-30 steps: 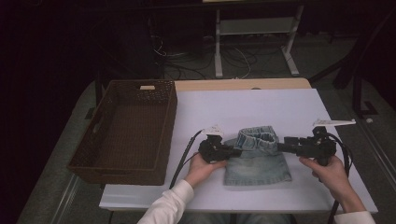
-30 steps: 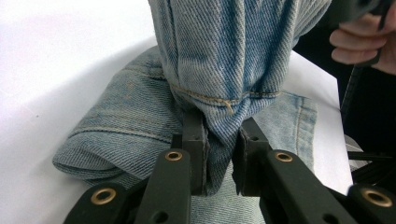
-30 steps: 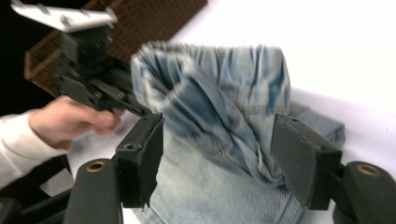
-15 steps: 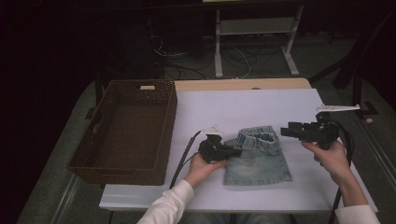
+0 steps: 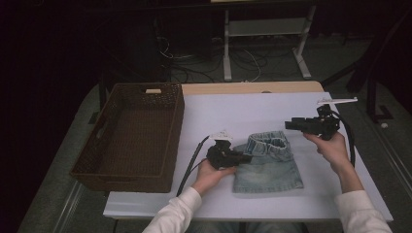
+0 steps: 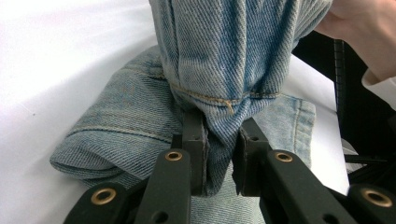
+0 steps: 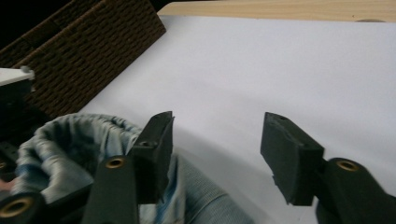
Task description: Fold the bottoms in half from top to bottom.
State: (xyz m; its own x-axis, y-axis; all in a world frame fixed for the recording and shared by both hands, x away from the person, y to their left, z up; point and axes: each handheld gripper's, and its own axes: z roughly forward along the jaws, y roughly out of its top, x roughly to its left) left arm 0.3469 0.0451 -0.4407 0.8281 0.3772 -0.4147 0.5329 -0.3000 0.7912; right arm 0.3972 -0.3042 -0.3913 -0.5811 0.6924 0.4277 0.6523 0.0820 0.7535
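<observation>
**Left jaws clamped on the denim, right jaws free**

The left gripper [image 5: 241,158] has its jaws closed tight on a fold of the denim shorts [image 5: 268,162], pinching the cloth just below a stitched seam, as the left gripper view [image 6: 223,154] shows. The shorts [image 6: 224,60] lie folded on the white table [image 5: 252,114], near its front edge, to the right of the brown wicker basket [image 5: 131,136].

The right gripper [image 5: 291,124] is held up off the table, right of the shorts. Its jaws stand apart with nothing between them, though they have just been closing somewhat. In the right gripper view [image 7: 215,154] the elastic waistband of the shorts [image 7: 79,140] lies below and to the left of them.

A second ago the right gripper was down at the right edge of the shorts; it has since drawn away to the right. The left gripper has kept its place and grip.
</observation>
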